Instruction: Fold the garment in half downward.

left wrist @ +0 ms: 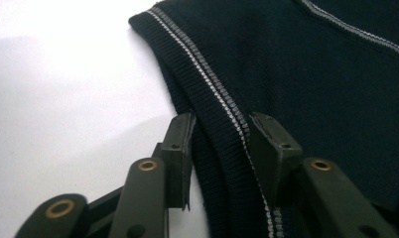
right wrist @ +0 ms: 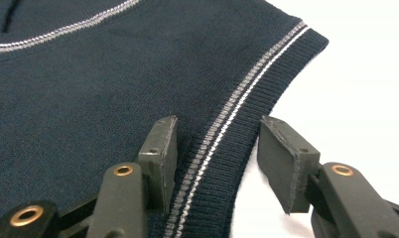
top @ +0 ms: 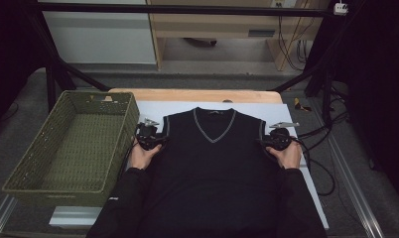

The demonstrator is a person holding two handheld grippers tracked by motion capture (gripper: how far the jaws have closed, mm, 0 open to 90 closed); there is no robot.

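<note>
Dark vest (top: 212,163) flat on white sheet (top: 297,111) beside basket (top: 71,148); left gripper (left wrist: 220,136) and right gripper (right wrist: 217,144) each straddle an armhole edge, jaws part-open, nothing pinched yet, probably set to lift both sides evenly.

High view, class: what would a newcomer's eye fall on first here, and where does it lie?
A dark sleeveless V-neck sweater lies flat mid-table on a white sheet. The left gripper and right gripper sit at its two armhole edges, jaws straddling the striped ribbing. A green woven basket stands at the left.
</note>
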